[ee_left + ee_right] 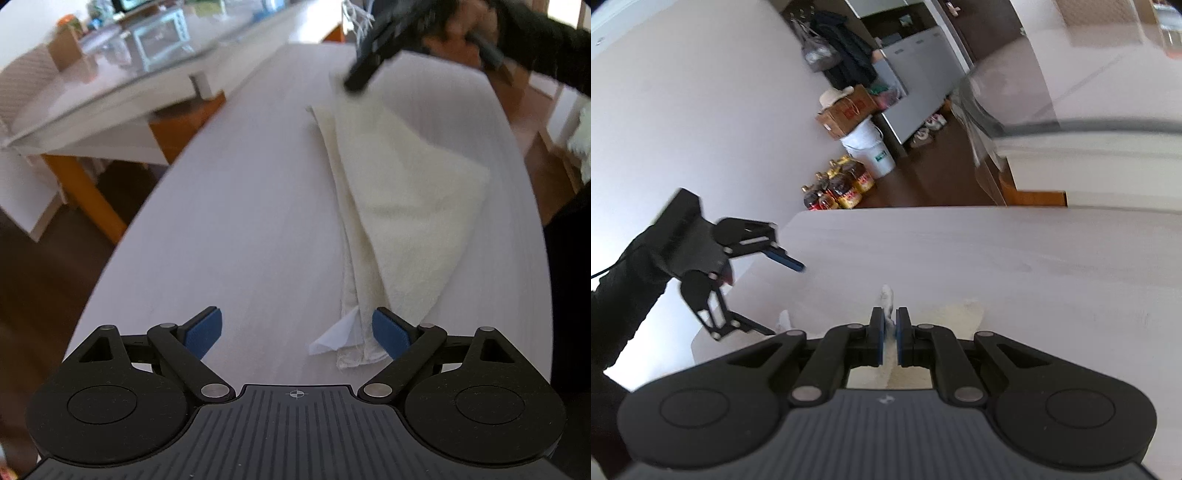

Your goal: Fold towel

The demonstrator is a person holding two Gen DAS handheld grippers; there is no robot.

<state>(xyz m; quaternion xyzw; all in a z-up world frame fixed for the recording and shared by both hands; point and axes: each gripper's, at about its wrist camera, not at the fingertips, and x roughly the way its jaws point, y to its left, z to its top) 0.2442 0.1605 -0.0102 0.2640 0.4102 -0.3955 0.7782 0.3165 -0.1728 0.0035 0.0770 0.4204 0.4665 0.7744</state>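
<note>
A cream towel (413, 199) lies folded lengthwise on the pale table (240, 221), its near end and a white tag (332, 334) between my left gripper's fingers. My left gripper (297, 330) stands open just above that end, its pads off the cloth. At the towel's far end my right gripper (356, 79) is blurred. In the right wrist view my right gripper (890, 326) is shut on the towel (964, 312), a tuft of cloth poking out past the pads. My left gripper (783, 299) shows at the left there, wide open.
A glass-topped table with a toaster oven (162, 33) stands to the left, on orange wooden legs (88, 199). On the floor beyond the table (997, 251) are bottles (838, 188), a white bucket (871, 147) and a cardboard box (846, 110). Black sleeves (620, 302) hold both grippers.
</note>
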